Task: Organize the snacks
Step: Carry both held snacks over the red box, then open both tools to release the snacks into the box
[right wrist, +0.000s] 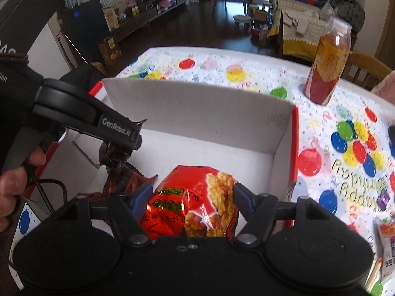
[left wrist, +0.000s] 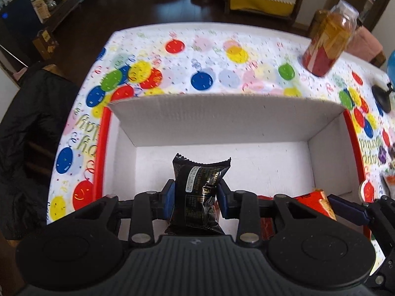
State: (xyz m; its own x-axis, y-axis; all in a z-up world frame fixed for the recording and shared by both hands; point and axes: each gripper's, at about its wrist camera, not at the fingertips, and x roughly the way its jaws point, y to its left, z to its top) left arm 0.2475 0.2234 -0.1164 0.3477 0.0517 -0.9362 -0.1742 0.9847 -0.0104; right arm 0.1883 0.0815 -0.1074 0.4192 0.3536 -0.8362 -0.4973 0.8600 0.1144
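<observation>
— Two packets at once, both over the white cardboard box (left wrist: 222, 116). What worried you?

— My left gripper (left wrist: 196, 194) pinched the glossy black snack packet (left wrist: 197, 187); my right gripper (right wrist: 190, 197) squeezed the red rice-cracker bag (right wrist: 195, 197). I judged the grippers might collide, or the puffy, slick foil slip.
</observation>
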